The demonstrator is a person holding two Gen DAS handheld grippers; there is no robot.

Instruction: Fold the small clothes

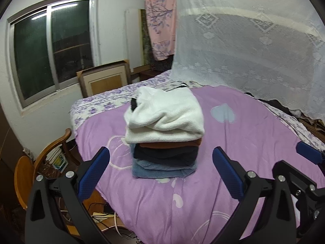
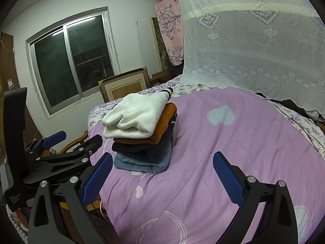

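Note:
A stack of folded clothes (image 1: 165,134) sits on the purple bedspread (image 1: 243,134). A white knit garment (image 1: 164,111) lies on top, over brown, dark navy and light blue pieces. My left gripper (image 1: 161,160) hangs open just in front of the stack, holding nothing. In the right wrist view the same stack (image 2: 142,132) lies ahead and to the left, with the white knit (image 2: 136,116) uppermost. My right gripper (image 2: 162,164) is open and holds nothing, over bare bedspread (image 2: 233,152) right of the stack. The left gripper's body (image 2: 61,154) shows at the left edge there.
A white lace mosquito net (image 1: 243,46) hangs over the bed's far right side. A wooden chair (image 1: 40,162) stands beside the bed at left, with cables on the floor. A window (image 1: 52,48) and a framed panel (image 1: 103,79) are behind the bed.

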